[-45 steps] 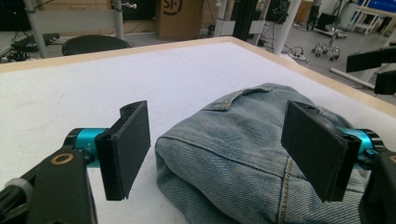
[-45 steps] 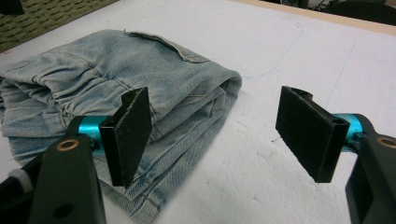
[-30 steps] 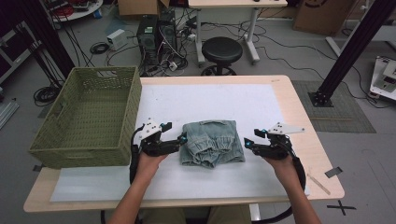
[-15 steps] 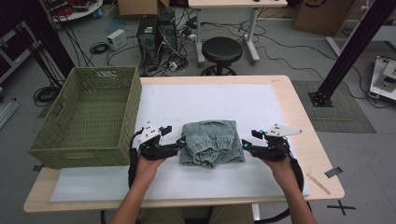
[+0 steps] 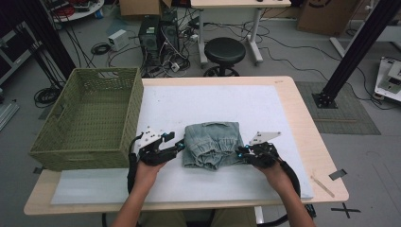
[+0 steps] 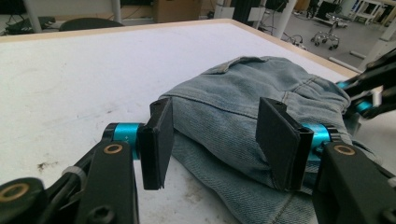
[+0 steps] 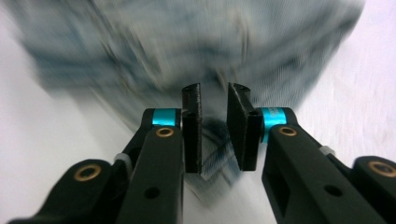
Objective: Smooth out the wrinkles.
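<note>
A folded pair of light blue jeans (image 5: 213, 144) lies in the middle of the white mat (image 5: 213, 101). My left gripper (image 5: 180, 145) is at the left edge of the jeans. In the left gripper view it (image 6: 219, 135) is open, its jaws wide apart with the denim fold (image 6: 243, 107) between and beyond them. My right gripper (image 5: 241, 153) is at the right edge of the jeans. In the right gripper view its jaws (image 7: 215, 135) stand close together with a bit of denim between them. The jeans (image 7: 187, 46) are blurred there.
A green woven basket (image 5: 135, 109) stands on the left side of the table, close to my left hand. The wooden table edge (image 5: 302, 127) runs along the right. A small stick (image 5: 323, 183) lies near the front right corner. A black stool (image 5: 224, 49) stands behind the table.
Both grippers have moved inward and reached the sides of the jeans. The right gripper's jaws have come onto the cloth edge. The jeans have stayed in place.
</note>
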The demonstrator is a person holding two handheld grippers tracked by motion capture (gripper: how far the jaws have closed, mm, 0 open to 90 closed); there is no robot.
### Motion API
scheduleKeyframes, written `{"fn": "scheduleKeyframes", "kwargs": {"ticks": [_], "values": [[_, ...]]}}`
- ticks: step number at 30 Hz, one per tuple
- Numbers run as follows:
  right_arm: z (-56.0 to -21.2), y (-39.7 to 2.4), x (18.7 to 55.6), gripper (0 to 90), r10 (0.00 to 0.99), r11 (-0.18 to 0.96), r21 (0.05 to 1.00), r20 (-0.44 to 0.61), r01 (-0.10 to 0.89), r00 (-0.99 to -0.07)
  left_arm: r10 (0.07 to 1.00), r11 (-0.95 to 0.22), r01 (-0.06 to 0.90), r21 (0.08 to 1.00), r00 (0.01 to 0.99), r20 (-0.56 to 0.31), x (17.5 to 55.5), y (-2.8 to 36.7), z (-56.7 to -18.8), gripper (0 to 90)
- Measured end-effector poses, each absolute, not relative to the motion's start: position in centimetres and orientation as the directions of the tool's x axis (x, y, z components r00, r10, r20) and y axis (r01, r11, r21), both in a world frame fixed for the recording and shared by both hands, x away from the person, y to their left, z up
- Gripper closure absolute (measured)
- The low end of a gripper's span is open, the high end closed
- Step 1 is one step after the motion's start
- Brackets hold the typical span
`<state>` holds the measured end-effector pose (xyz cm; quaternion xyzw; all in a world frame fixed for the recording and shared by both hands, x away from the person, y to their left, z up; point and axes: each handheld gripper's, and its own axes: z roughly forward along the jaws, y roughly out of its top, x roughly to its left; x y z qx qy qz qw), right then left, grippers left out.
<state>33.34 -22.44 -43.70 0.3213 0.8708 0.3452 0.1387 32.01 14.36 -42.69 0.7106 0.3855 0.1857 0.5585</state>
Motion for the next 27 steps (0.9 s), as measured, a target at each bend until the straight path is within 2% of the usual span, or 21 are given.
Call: {"fn": "scheduleKeyframes", "kwargs": {"ticks": [2, 5, 11, 14, 15, 17, 19, 21, 22, 27], "values": [[-44.0, -22.7, 33.7, 78.9, 0.67, 0.524, 0.68, 0.041, 0.512, -0.741, 0.754, -0.075, 0.342, 0.937, 0.634, -0.171, 32.0, 14.3, -42.7, 46.6], [-43.6, -22.4, 33.6, 82.9, 0.67, 0.577, 0.649, -0.028, 0.496, -0.742, 0.758, -0.08, 0.345, 0.935, 0.63, -0.168, 32.0, 14.4, -42.7, 48.1], [-44.1, -23.0, 33.7, 85.3, 0.663, 0.563, 0.675, -0.023, 0.477, -0.749, 0.747, -0.102, 0.37, 0.923, 0.642, -0.175, 31.9, 14.2, -43.3, 49.6], [-44.1, -22.9, 33.6, 85.1, 0.664, 0.565, 0.675, -0.032, 0.474, -0.747, 0.719, -0.138, 0.395, 0.908, 0.671, -0.182, 31.9, 13.8, -43.7, 43.4], [-44.0, -22.7, 33.5, 83.7, 0.668, 0.571, 0.672, -0.047, 0.471, -0.743, 0.716, -0.158, 0.403, 0.902, 0.675, -0.176, 31.9, 13.4, -43.8, 41.1], [-43.9, -22.7, 33.2, 72.2, 0.673, 0.561, 0.692, -0.06, 0.455, -0.737, 0.71, -0.186, 0.419, 0.889, 0.683, -0.173, 31.9, 13.0, -44.1, 42.0], [-43.7, -23.5, 33.1, 64.7, 0.688, 0.512, 0.731, -0.034, 0.451, -0.725, 0.705, -0.208, 0.43, 0.878, 0.689, -0.17, 32.0, 12.6, -44.3, 48.6], [-43.5, -23.8, 33.0, 63.8, 0.695, 0.49, 0.746, -0.022, 0.451, -0.719, 0.707, -0.229, 0.44, 0.868, 0.689, -0.162, 32.1, 12.4, -44.4, 51.3], [-43.3, -24.4, 32.9, 58.9, 0.712, 0.449, 0.772, -0.005, 0.45, -0.702, 0.713, -0.268, 0.453, 0.85, 0.687, -0.141, 32.2, 11.9, -44.7, 56.6], [-43.1, -24.9, 32.8, 54.6, 0.723, 0.42, 0.788, 0.009, 0.45, -0.691, 0.715, -0.384, 0.46, 0.8, 0.697, -0.058, 32.2, 10.9, -44.9, 62.8]]}}
